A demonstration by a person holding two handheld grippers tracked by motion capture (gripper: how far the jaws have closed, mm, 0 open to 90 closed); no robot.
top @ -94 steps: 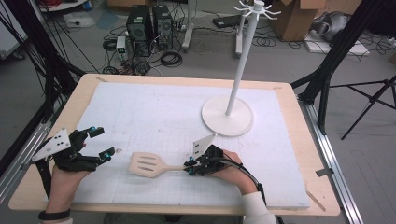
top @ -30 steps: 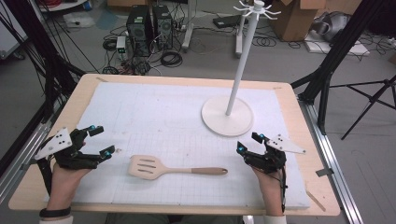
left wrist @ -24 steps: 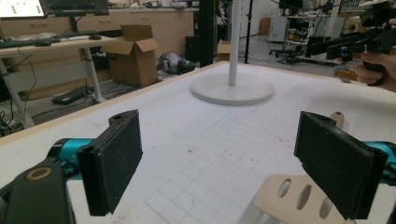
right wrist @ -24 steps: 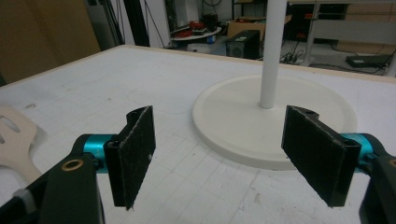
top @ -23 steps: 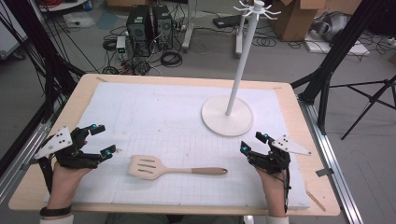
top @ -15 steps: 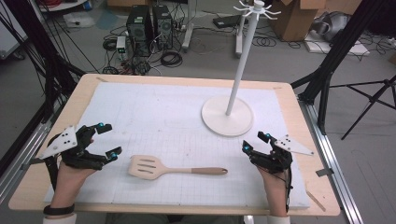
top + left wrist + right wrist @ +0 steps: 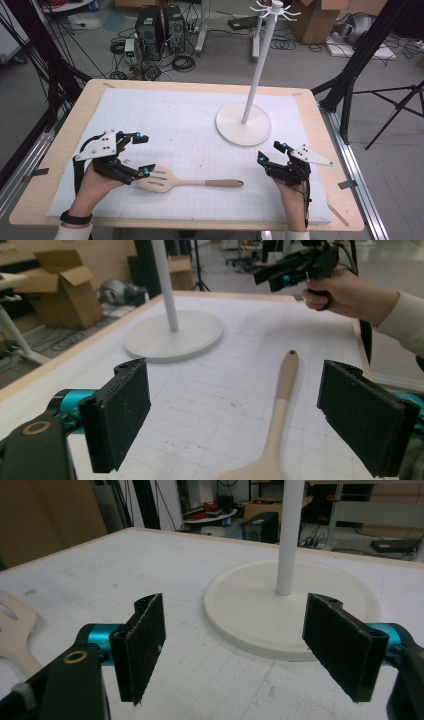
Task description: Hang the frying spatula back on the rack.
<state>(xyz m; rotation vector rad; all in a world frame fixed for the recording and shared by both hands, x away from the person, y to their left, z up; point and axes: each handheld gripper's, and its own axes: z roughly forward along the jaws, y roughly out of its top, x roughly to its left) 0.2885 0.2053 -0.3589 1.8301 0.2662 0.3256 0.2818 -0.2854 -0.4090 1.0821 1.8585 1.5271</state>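
my left claw wide, empty, at spatula head | handle runs toward my right claw, wide, farther

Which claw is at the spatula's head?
The left claw: it sits at the slotted head of the spatula. The right claw is apart, beyond the handle tip.

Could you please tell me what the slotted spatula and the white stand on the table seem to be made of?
The spatula looks like pale, unvarnished wood: matte beige, with a slightly darker handle, though bamboo or a wood-like plastic is possible. The stand has a smooth, uniform white coat with a soft sheen, probably painted metal or plastic; the pictures leave that open.
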